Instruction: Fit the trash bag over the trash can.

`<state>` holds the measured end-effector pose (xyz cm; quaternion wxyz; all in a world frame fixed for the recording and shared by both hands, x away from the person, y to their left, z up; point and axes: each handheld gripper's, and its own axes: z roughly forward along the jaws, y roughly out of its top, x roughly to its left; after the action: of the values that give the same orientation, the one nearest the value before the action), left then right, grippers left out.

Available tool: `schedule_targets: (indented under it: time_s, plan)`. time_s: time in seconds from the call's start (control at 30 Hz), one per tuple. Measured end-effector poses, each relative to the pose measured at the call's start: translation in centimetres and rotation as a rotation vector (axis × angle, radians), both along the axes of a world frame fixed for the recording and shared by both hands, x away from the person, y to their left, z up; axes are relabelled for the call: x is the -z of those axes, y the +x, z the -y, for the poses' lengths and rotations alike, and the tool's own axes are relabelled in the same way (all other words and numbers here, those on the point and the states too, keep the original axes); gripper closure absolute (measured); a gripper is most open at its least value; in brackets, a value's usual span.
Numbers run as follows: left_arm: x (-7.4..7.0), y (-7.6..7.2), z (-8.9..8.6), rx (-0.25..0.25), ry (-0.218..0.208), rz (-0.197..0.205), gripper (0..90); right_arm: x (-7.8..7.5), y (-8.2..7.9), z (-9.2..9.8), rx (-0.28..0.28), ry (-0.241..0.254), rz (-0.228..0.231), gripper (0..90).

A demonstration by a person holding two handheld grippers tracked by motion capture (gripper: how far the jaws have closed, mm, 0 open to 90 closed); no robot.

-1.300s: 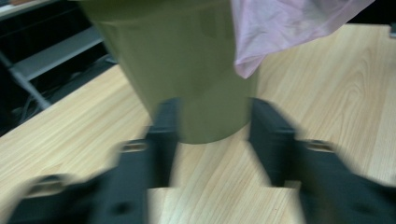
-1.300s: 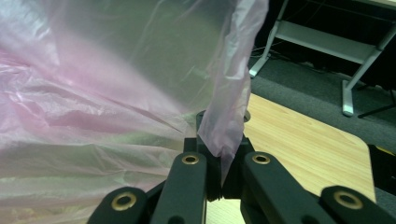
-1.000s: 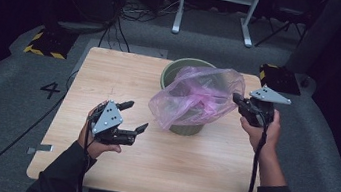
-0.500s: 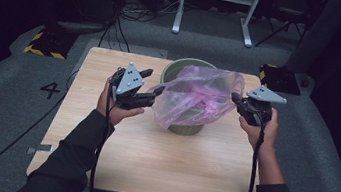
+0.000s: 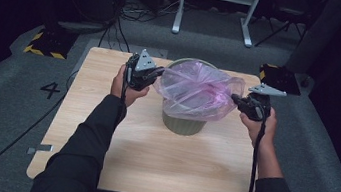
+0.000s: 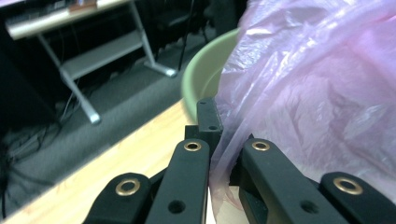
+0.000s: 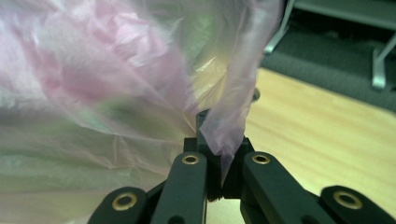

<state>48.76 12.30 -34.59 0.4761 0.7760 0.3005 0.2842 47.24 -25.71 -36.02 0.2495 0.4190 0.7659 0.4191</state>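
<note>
Over the green bin (image 5: 183, 124), my left gripper (image 5: 157, 74) just clamped the pink bag (image 5: 199, 92); right gripper (image 5: 235, 99) pinches its opposite edge.

Only one readable mark: a dark digit "4" (image 5: 50, 90) on the grey floor (image 5: 1, 102) just left of the table (image 5: 149, 163), near its left edge in the high view; no other text, label or brand can be read anywhere.

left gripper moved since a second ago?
Yes. The left gripper went from the table's near-left area up and right to the bin, its jaws just closing on the pink bag.
</note>
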Motion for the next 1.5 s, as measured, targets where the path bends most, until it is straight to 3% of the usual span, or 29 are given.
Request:
schedule_targets:
  time_s: [0.03,0.07,0.17,0.2,0.23,0.3,0.57,0.73,1.0,1.13,1.23,1.27,1.3,1.37,1.4,1.47,1.5]
  plan:
    - [0.0,0.0,0.0,0.000,0.000,0.000,89.9,0.0,0.0,0.0,0.000,0.000,0.000,90.0]
    - [0.8,0.8,-0.3,-0.016,-0.021,-0.034,89.9,0.7,0.6,0.1,-0.008,0.008,-0.050,90.0]
    - [1.6,1.4,-0.6,-0.026,-0.034,-0.069,89.9,1.3,0.9,0.1,-0.016,-0.002,-0.071,90.0]
    - [2.6,2.1,-0.8,-0.048,-0.041,-0.107,89.9,1.9,1.1,0.0,-0.024,-0.015,-0.094,90.0]
    - [2.6,2.1,-0.8,-0.048,-0.041,-0.107,89.9,1.9,1.1,0.0,-0.024,-0.015,-0.094,90.0]
    - [3.7,2.8,-1.0,-0.052,-0.031,-0.152,89.9,2.4,1.4,-0.1,-0.033,-0.010,-0.113,90.0]
    - [5.4,2.5,-0.7,0.007,-0.066,-0.181,89.9,2.9,1.5,-1.0,-0.084,0.004,-0.115,90.0]
    - [5.6,1.1,-1.0,0.051,-0.059,-0.158,89.9,2.8,0.7,-1.3,-0.133,0.019,-0.114,90.0]
    - [6.0,-2.1,-3.2,0.099,-0.072,-0.143,89.9,2.9,-0.8,-1.2,-0.187,0.018,-0.123,90.0]
    - [6.0,-3.6,-4.3,0.112,-0.075,-0.132,89.9,2.9,-1.8,-0.7,-0.212,0.018,-0.118,90.0]
    - [5.7,-4.0,-5.0,0.085,-0.075,-0.109,85.3,2.7,-2.2,-0.6,-0.214,-0.002,-0.111,89.2]
    - [5.1,-4.3,-5.9,0.068,-0.119,-0.081,82.7,2.5,-2.4,-0.4,-0.204,-0.020,-0.079,82.5]
    - [5.1,-4.3,-5.9,0.068,-0.119,-0.081,78.8,2.4,-2.5,-0.3,-0.211,-0.014,-0.058,80.1]
    - [4.0,-4.5,-7.1,0.001,-0.170,-0.040,64.4,2.1,-2.6,-0.1,-0.187,-0.018,-0.029,61.7]
    - [3.7,-4.6,-7.4,-0.007,-0.188,-0.033,57.0,1.8,-2.6,0.0,-0.185,-0.014,-0.011,52.4]
    - [2.8,-4.9,-8.2,-0.020,-0.247,-0.003,47.8,1.4,-2.7,0.5,-0.172,0.001,0.009,41.6]
    - [2.8,-4.9,-8.2,-0.020,-0.247,-0.003,41.6,1.4,-2.7,0.5,-0.172,0.001,0.009,41.6]
